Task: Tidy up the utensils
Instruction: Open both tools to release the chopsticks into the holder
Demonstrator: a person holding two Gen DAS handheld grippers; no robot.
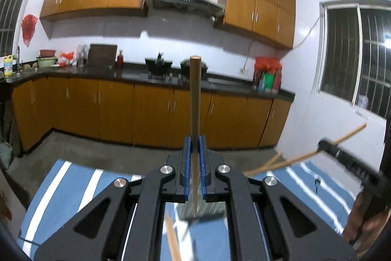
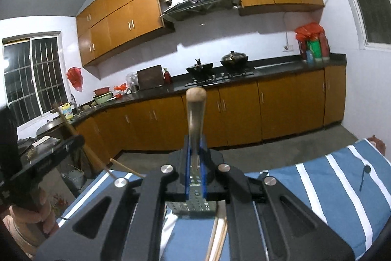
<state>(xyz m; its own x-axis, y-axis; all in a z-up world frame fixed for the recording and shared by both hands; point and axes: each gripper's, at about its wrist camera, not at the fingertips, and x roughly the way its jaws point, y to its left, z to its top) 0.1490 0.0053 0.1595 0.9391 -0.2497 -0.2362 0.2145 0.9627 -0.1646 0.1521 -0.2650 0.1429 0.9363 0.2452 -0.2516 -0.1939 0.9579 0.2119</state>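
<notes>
My left gripper point(image 1: 195, 140) is shut on a straight wooden handle point(image 1: 195, 94) that sticks out forward and up past the blue pads. The utensil's grey metal head point(image 1: 201, 210) shows blurred under the jaws. My right gripper point(image 2: 195, 141) is shut on a utensil with a rounded wooden handle point(image 2: 196, 102) and a perforated metal head point(image 2: 194, 207) below the pads. Both are lifted above the blue striped cloth point(image 2: 317, 187). Thin wooden chopsticks point(image 2: 216, 236) lie on the cloth beneath. The right gripper point(image 1: 342, 155) also shows at the right edge of the left wrist view.
A kitchen counter point(image 1: 136, 75) with a stove, pots and orange cabinets runs across the far wall. A small dark utensil point(image 2: 365, 173) lies on the cloth at the right. A person's hand point(image 2: 27, 212) grips the left tool. Concrete floor lies between table and cabinets.
</notes>
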